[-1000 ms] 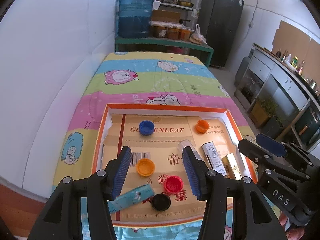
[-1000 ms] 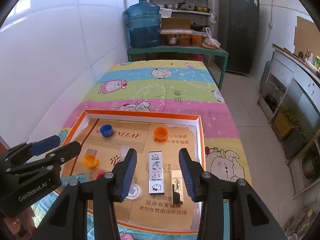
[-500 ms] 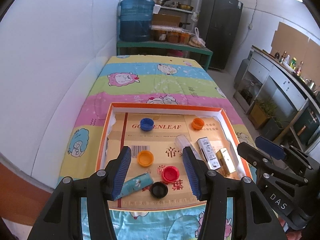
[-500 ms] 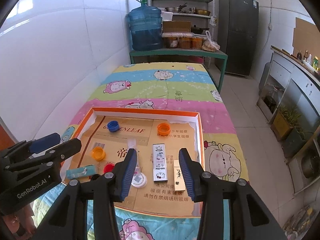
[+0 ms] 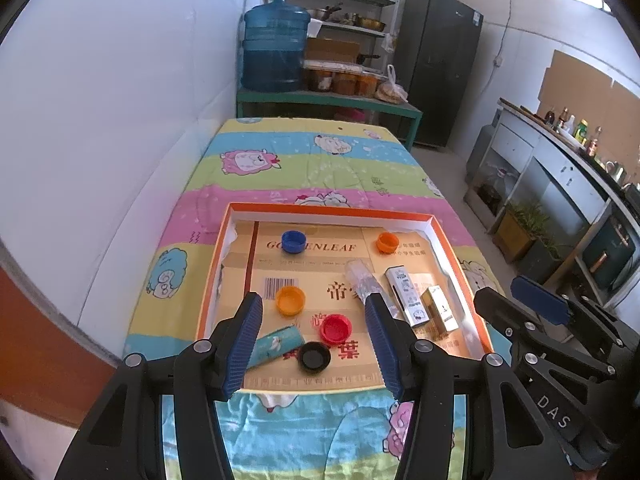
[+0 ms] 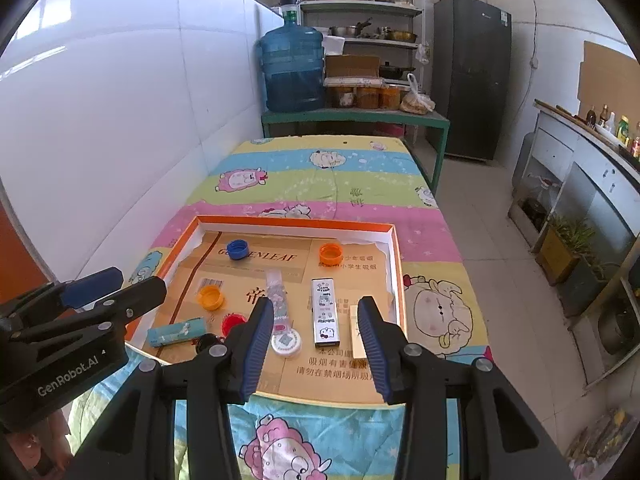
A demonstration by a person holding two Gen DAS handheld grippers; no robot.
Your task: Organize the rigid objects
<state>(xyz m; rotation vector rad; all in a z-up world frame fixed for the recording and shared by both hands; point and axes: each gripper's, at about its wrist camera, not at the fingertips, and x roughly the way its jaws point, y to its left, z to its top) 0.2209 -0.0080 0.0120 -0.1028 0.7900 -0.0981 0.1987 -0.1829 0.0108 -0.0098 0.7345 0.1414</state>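
Both of my grippers have drawn back and up since a second ago, so the orange-rimmed tray (image 5: 442, 240) now sits smaller and farther off in each view. Left wrist view: the cardboard liner reads "GO…ENLEAF", partly covered by the blue cap (image 5: 293, 241); a barcode is printed beside the orange cap (image 5: 290, 300). My left gripper (image 5: 312, 340) has its jaws spread, holding nothing, above the tray's near edge. Between the fingers in this view lie the red cap (image 5: 336, 328), the black cap (image 5: 315, 357) and the teal box (image 5: 276, 345), its long axis slanting up to the right. "DAS" shows on my right gripper's body at the right edge. Right wrist view: "GenRobot.AI" is printed on my left gripper's body at lower left. My right gripper (image 6: 316, 344) is likewise spread and empty. The white patterned box (image 6: 325, 312) lies lengthwise away from me, the gold box (image 6: 355, 330) just beside it on the right, partly hidden by my finger. The clear tube (image 6: 278, 294) runs nearly parallel, and a white round lid (image 6: 286, 343) lies at its near end.
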